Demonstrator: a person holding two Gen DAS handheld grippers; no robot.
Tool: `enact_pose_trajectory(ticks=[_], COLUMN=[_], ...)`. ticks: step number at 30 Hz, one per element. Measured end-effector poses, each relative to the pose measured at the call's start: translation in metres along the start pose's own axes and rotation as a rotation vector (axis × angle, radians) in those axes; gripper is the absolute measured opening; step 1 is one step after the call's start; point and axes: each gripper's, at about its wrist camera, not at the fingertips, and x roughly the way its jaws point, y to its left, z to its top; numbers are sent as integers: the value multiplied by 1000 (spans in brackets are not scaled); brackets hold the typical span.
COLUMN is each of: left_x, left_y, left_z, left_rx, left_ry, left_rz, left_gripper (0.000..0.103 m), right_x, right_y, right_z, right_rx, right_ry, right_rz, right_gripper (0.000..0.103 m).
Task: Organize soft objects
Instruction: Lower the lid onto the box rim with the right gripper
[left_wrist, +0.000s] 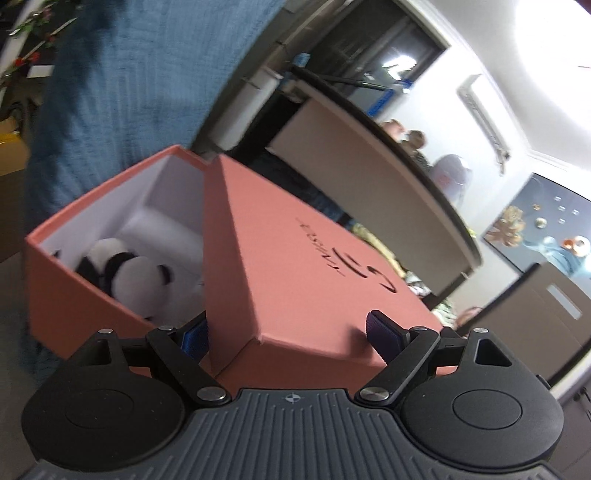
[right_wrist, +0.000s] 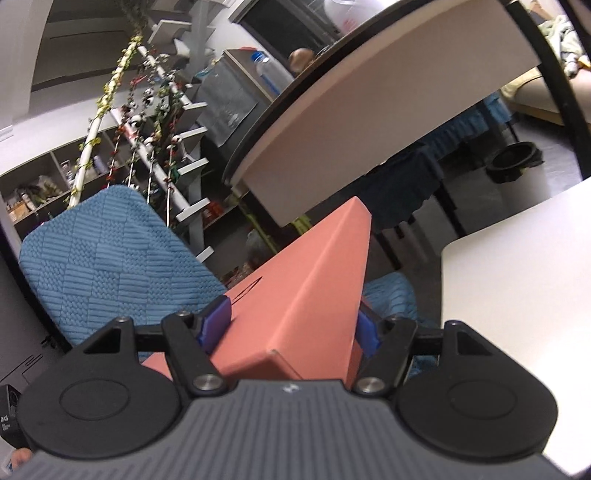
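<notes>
A salmon-pink box (left_wrist: 70, 295) with a white inside stands open, and a black-and-white panda plush (left_wrist: 125, 273) lies in it. The matching lid (left_wrist: 295, 280) leans tilted over the box's right side. My left gripper (left_wrist: 289, 336) is open, with its fingers spread wide either side of the lid's near corner. The left pad is by the lid's side wall and the right pad lies over its top. In the right wrist view, my right gripper (right_wrist: 291, 328) is shut on the lid (right_wrist: 310, 291), both blue pads pressed against it.
A blue knitted blanket (right_wrist: 107, 258) drapes a seat behind the box. A round table (right_wrist: 369, 122) looms above, and a white tabletop (right_wrist: 517, 295) lies to the right. Shelves and a ladder with garlands stand at the back. Persons sit beyond the round table.
</notes>
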Motion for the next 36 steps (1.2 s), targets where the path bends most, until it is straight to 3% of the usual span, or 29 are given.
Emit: enact_pose_trajectory(ticks=[5, 11, 14, 15, 20, 28, 32, 34, 36], left_x=[1, 11, 13, 14, 12, 9, 5, 1, 0], left_y=[8, 4, 3, 2, -10, -11, -19, -22, -26], left_z=[2, 4, 5, 5, 5, 5, 0, -3, -5], left_rx=[32, 32, 30, 45, 184, 221, 309, 340, 369], left_ry=[-35, -48, -54, -60, -123, -135, -168, -200, -200], left_rz=[33, 81, 111, 125, 212, 227, 256, 241, 228], left_gripper=[89, 91, 92, 93, 94, 94, 94, 94, 94], right_x=[16, 18, 18, 17, 11, -8, -18, -22, -23], right_y=[-13, -15, -13, -13, -23, -24, -19, -16, -12], right_z=[-23, -24, -25, -26, -27, -16, -16, -18, -21], right_rx=[79, 66, 31, 20, 38, -4, -59, -81, -102], right_ry=[57, 57, 47, 40, 40, -38, -79, -85, -75], right_rz=[42, 83, 61, 57, 78, 21, -4, 1, 17], right_gripper=[72, 74, 95, 97, 97, 97, 96, 93, 82])
